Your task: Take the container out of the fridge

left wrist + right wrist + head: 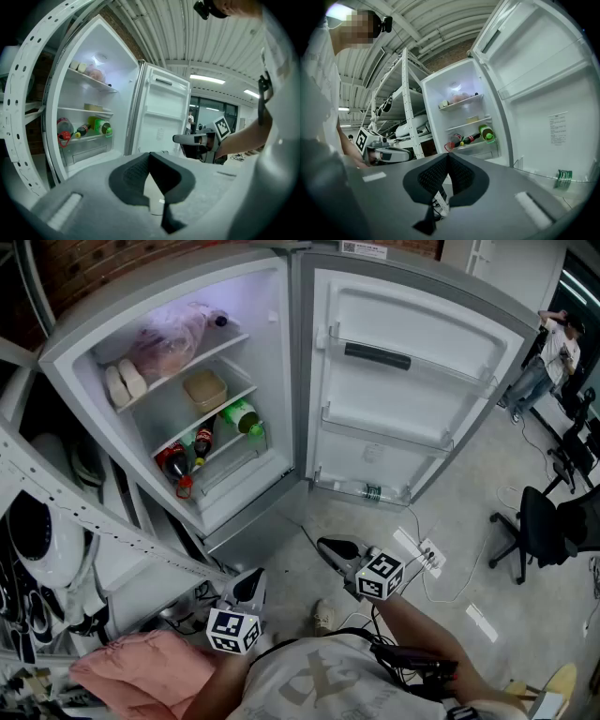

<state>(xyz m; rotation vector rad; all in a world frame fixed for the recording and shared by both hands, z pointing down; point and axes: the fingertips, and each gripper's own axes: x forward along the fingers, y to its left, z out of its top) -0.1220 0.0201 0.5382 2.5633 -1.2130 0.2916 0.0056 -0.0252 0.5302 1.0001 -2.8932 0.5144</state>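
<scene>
The fridge point(281, 362) stands wide open. A tan lidded container point(204, 390) sits on its middle shelf, also visible as the container point(93, 107) and the container point(472, 119) in the gripper views. Below it lie a green bottle point(242, 416) and dark cola bottles point(178, 465). My left gripper point(249, 583) hangs low in front of the fridge, shut and holding nothing. My right gripper point(334, 550) is beside it on the right, also shut and bare. Both are well short of the shelves. In their own views the left gripper point(150, 157) and the right gripper point(447, 157) have their jaws pressed together.
A pink bag point(173, 338) and pale rolls fill the top shelf. The open door point(403, 390) holds a small green can point(372, 491). A white metal rack point(56, 521) stands left of the fridge. A power strip point(427, 554), an office chair point(539, 526) and a distant person point(553, 352) are at right.
</scene>
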